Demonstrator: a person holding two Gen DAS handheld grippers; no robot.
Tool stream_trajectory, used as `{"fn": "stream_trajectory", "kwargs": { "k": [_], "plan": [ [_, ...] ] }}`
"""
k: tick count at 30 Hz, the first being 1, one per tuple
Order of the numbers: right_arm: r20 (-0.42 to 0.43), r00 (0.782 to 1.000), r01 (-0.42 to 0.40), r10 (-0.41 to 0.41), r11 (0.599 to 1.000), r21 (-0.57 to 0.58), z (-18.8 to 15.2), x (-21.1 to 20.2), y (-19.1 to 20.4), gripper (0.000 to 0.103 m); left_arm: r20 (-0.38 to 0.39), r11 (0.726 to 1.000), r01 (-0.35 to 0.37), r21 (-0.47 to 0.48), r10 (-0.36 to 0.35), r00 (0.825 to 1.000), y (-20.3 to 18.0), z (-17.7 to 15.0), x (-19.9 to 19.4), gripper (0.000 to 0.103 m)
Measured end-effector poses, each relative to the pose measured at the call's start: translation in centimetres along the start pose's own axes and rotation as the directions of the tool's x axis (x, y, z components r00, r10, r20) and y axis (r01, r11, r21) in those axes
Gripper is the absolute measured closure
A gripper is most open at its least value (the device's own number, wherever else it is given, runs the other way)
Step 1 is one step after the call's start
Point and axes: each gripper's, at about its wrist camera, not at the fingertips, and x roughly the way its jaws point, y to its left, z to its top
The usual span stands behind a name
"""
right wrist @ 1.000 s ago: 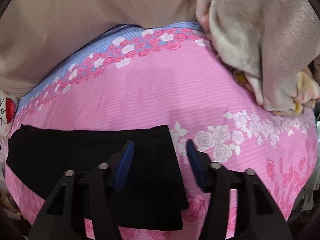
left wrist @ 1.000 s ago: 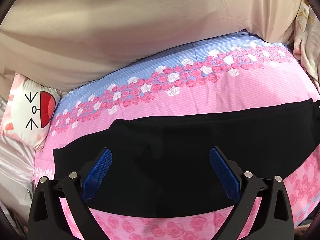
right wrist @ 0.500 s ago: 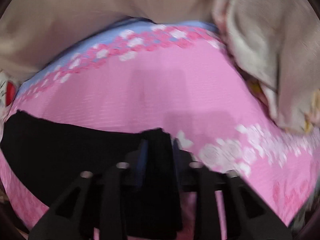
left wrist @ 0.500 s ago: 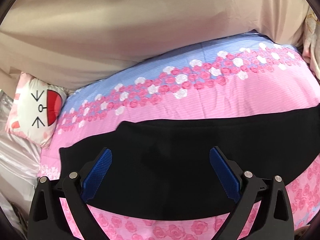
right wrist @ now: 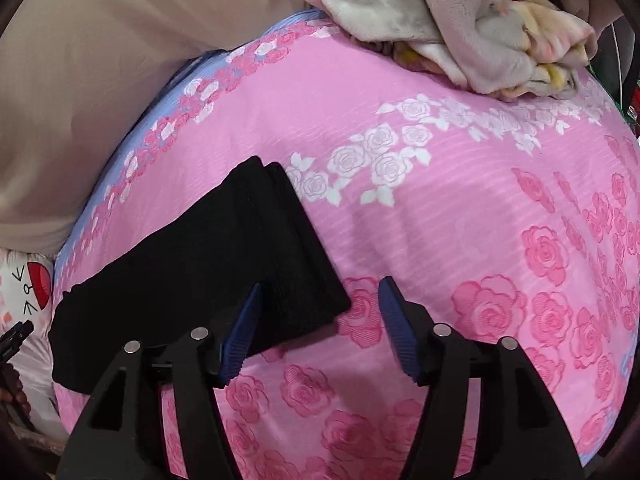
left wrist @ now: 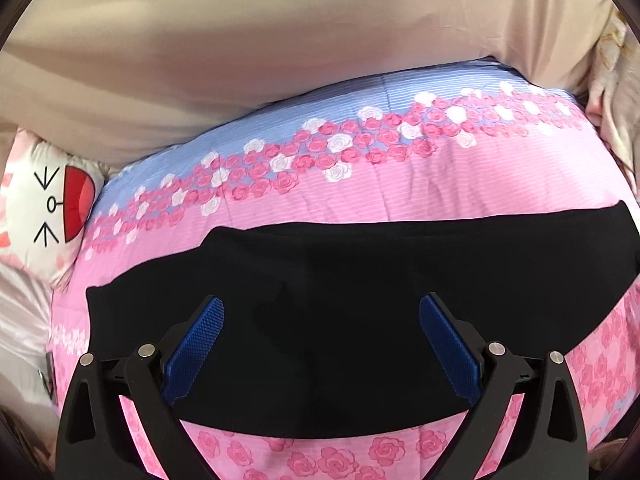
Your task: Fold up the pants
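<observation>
A bed covered in a pink rose-print quilt with a pale blue striped band [left wrist: 400,184] fills both views, with a smooth beige fabric backdrop [left wrist: 280,40] beyond it. The left hand-held gripper [left wrist: 322,312] hangs with its blue-padded fingers spread wide and nothing between them; directly ahead of and beneath it lie the black pants [left wrist: 360,280], folded lengthwise into a long flat strip running across the quilt. Far off to its left sits a white pillow printed with a cartoon face [left wrist: 48,208]. The right hand-held gripper [right wrist: 320,296] is also open, fairly wide, gripping nothing; the near corner of the pants' cuff end [right wrist: 256,252] lies between its fingers, close to the left pad, and the strip stretches away to its left. Ahead and to its right, a crumpled beige plush blanket [right wrist: 460,28] is heaped on the quilt.
</observation>
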Motion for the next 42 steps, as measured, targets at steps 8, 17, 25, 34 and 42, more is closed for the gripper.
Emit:
{"fn": "stream_trajectory", "kwargs": {
  "k": [8,17,25,34,42],
  "plan": [
    [-0.031,1.0,-0.002,0.003,1.0,0.026,1.0,0.4,2.1,0.086,0.007,0.996,-0.005,-0.084,0.005,1.0,5.1,-2.4,0.1,0.006],
    [-0.071,0.959,-0.282,0.273,0.918,-0.278,-1.2,-3.2,24.8,0.087,-0.036,0.963,-0.074,-0.26,0.066,0.997,15.4,-7.6,1.4,0.006],
    [-0.353,0.88,-0.465,0.319,0.73,-0.5,-9.7,4.3,46.4,0.087,-0.016,0.93,-0.108,-0.351,0.109,0.994,24.5,-11.9,1.2,0.006],
    [-0.466,0.873,-0.418,0.143,0.71,-0.566,-17.0,12.0,52.4,0.083,-0.03,0.923,-0.103,-0.371,0.099,0.995,31.5,-15.7,2.2,0.006],
    [-0.403,0.902,-0.373,0.152,0.746,-0.551,-16.6,7.8,51.5,0.048,-0.002,0.936,-0.039,-0.349,0.041,0.999,32.8,-14.6,3.8,0.006]
  ]
}}
